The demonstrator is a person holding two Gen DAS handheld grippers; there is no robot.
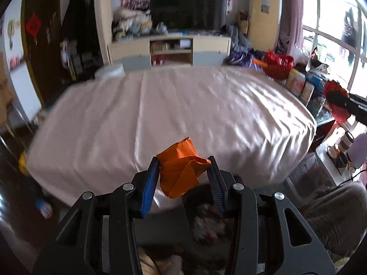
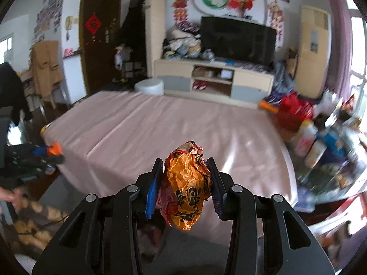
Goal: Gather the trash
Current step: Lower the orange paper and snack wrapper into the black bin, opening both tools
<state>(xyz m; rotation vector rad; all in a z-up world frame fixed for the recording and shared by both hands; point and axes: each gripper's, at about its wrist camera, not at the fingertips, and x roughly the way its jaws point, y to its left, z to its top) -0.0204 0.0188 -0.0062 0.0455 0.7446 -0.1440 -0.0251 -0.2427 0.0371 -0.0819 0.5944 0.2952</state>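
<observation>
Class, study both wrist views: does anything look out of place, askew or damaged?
Both held items are crumpled: the left gripper clamps orange paper, the right gripper a printed orange wrapper. Clutter crowds the pink-covered table at its right edge.

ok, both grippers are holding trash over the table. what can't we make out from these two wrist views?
- Left wrist: bin below the left gripper holding orange paper; its contents are blurred and blocked by the gripper body.
- Right wrist: print on the wrapper in the right gripper is crumpled, unreadable.
- Right wrist: bottles at the table's right edge are motion-blurred.
- Neither view shows the other gripper.
</observation>
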